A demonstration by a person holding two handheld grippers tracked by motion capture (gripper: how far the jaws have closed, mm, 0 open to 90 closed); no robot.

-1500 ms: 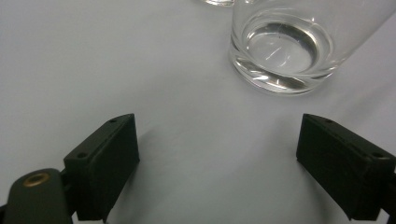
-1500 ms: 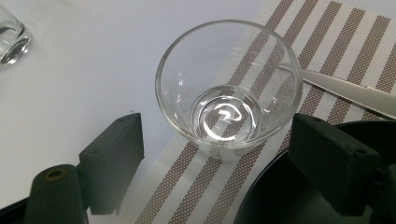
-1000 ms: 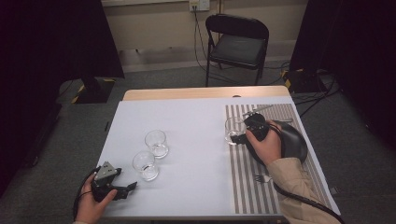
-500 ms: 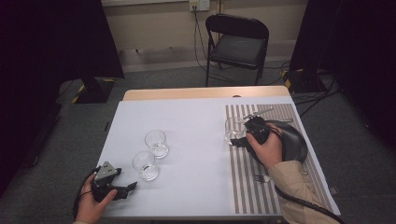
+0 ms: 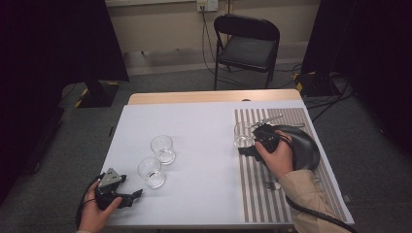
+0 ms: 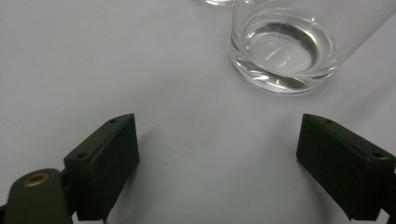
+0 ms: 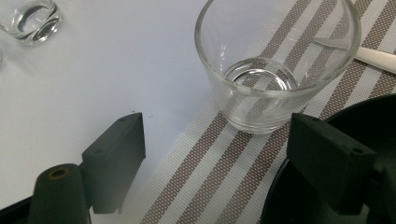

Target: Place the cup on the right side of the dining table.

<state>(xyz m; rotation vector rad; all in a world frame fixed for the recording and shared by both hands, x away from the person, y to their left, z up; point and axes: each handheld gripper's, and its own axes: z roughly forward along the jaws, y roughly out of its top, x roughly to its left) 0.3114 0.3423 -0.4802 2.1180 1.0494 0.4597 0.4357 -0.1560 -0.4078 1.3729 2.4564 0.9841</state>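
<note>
The right gripper (image 7: 215, 158) is held with jaws spread just short of an empty glass (image 7: 275, 65) standing upright at the striped placemat's (image 7: 210, 182) edge, beside a black plate (image 5: 303, 145). The left gripper (image 6: 219, 172) is likewise spread, near another glass (image 6: 289, 46).

No legible text, labels, brands, numbers or signs are seen on anything in view.

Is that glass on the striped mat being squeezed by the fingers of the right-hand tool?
No, the glass stands free ahead of the right gripper, whose fingers are spread apart.
</note>
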